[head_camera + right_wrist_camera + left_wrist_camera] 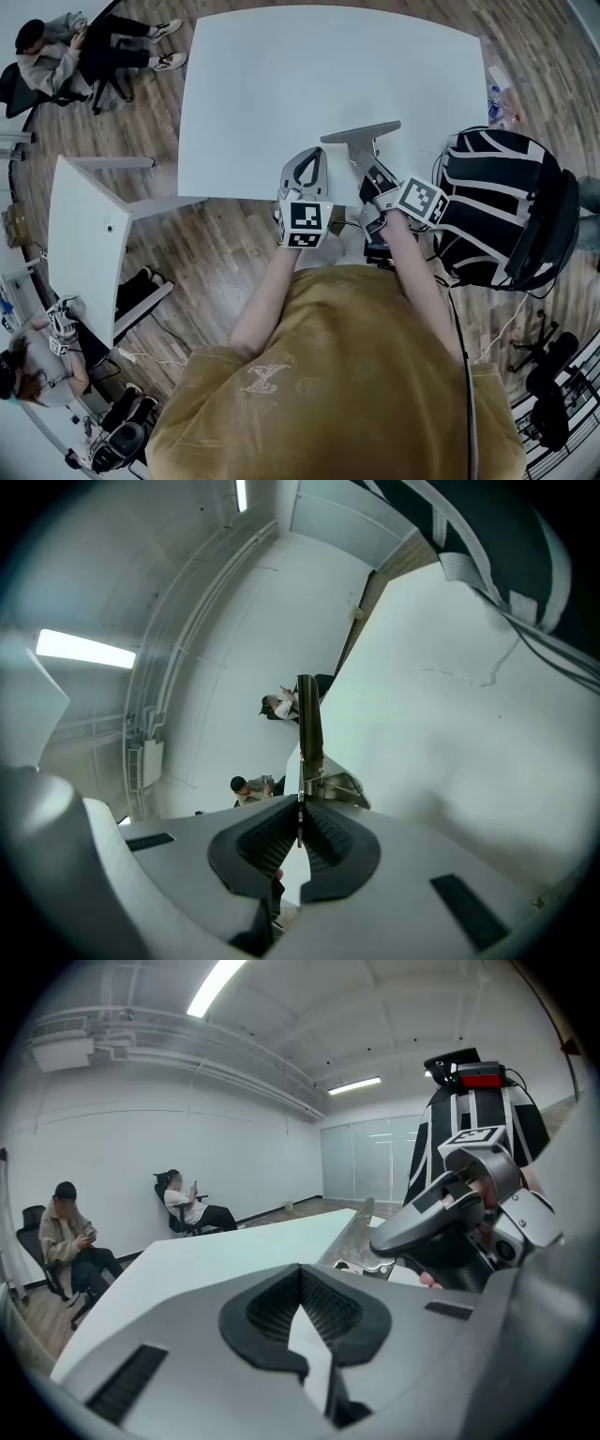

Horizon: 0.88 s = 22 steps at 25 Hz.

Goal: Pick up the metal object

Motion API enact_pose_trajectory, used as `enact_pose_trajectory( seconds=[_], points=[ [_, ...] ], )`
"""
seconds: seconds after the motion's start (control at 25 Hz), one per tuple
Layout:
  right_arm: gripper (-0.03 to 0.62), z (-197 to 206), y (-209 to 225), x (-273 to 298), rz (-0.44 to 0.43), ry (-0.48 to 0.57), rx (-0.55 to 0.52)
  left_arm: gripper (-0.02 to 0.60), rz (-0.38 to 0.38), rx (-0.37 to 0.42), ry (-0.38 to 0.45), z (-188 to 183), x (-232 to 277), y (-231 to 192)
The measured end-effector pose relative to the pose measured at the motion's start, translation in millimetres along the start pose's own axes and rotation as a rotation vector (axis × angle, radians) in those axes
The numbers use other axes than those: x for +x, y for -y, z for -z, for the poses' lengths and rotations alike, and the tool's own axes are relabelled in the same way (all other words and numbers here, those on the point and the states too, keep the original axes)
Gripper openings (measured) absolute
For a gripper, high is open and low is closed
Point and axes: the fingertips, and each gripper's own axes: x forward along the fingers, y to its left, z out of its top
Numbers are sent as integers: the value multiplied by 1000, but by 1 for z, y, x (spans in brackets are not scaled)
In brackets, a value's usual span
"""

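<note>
The metal object [362, 139] is a flat T-shaped piece with a wide bar at its far end. It hangs over the near edge of the white table [281, 94]. My right gripper [367, 171] is shut on its stem. In the right gripper view the thin metal [307, 726] runs edge-on out from between the pads. My left gripper [307, 161] sits just left of it, shut with nothing between its pads [272, 1312]. In the left gripper view the metal object [359, 1237] and the right gripper [450, 1218] show to the right.
A black-and-white backpack [502, 202] stands close on the right. A smaller white table [84, 234] is at the left. People sit on chairs at the far left [56, 52]. A plastic bag [502, 98] lies on the floor beyond the table's right edge.
</note>
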Motion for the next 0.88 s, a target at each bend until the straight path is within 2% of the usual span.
enact_pose_trajectory(
  seconds=[0.16,0.28,0.52,0.88],
  points=[
    [8,-6,-5,-5,-2,14,-44,6,-11,18,15,-8,-2,1],
    [8,-8,-10,-10,15,21,-114,6,-12,18,37,-17,-5,2],
    [8,-17,-26,-19,74,38,-391,6,-11,8,60,-28,-9,5],
    [8,-21,-53,-22,99,72,-653,6,-18,-18,117,-54,-19,-1]
  ],
)
